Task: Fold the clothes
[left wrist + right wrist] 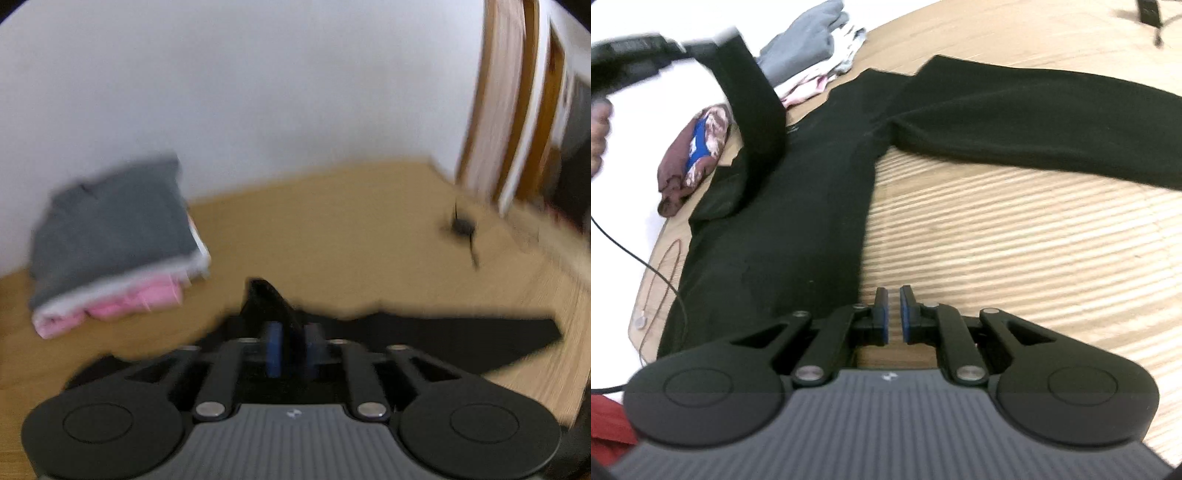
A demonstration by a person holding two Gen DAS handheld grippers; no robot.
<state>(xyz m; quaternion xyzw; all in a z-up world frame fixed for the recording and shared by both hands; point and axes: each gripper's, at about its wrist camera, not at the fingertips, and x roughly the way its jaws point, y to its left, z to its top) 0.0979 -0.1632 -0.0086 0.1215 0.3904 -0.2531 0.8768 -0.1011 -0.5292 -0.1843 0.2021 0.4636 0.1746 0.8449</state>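
A black long-sleeved garment (798, 221) lies spread on the wooden table (997, 240), one sleeve (1034, 122) stretched out flat to the right. The other sleeve (753, 103) is lifted in a steep band up to my left gripper (701, 40), held by a hand (598, 136) at the far left. The blurred left wrist view shows black cloth (269, 299) standing up between the blue pads (274, 347) of my left gripper (293, 328), which is shut on it. My right gripper (894, 295) hovers over bare wood beside the garment's side edge, shut with nothing in it.
A folded stack (110, 236), grey over white and pink, sits at the table's back by the white wall; it shows too as stack (809, 44). A maroon and blue bundle (698, 151), a thin cable (646, 266), a small black object (461, 225) and a wooden door frame (517, 92) are around.
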